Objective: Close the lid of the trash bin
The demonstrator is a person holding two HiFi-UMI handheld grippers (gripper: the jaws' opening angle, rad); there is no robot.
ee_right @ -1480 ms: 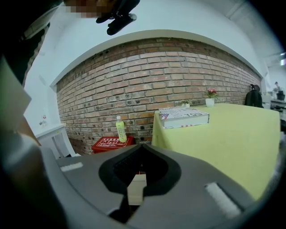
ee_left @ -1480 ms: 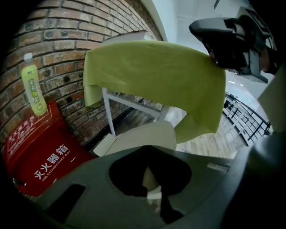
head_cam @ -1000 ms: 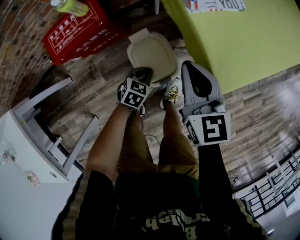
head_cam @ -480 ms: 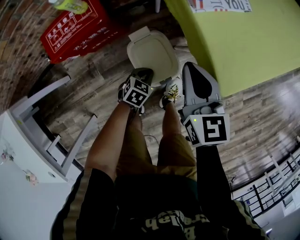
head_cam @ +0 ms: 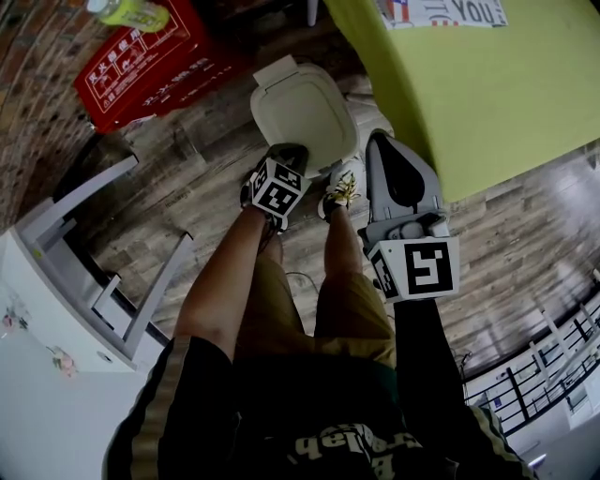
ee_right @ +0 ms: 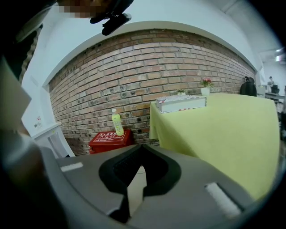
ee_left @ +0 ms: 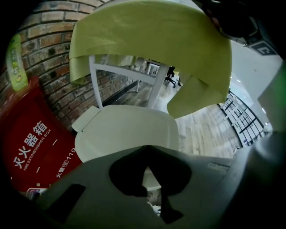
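At the far left, a white metal-framed stand (head_cam: 98, 281) is standing on the grey-brown wooden plank floor (head_cam: 202, 164). Beyond it, a red box with white lettering (head_cam: 141, 61) is sitting against the brick wall (ee_right: 156, 67), and a yellow-green plastic bottle (head_cam: 127, 11) is standing on top of it.

Right of the box, the cream plastic trash bin lid (head_cam: 302, 112) is lying flat over its bin, hinge tab toward the wall, at the corner of the table. The left gripper (ee_left: 145, 151) is hanging over the lid's near edge with its jaws pressed together and nothing between them; whether it is touching the lid cannot be told. A person's white sneaker (head_cam: 342, 183) is resting on the floor just beside the bin.

The right gripper (ee_right: 142, 147) is pointing forward beside the bin, apart from the lid, its jaws likewise meeting at the tips and gripping nothing. At the right, a yellow-green tablecloth (head_cam: 487, 94) is draping over the table.
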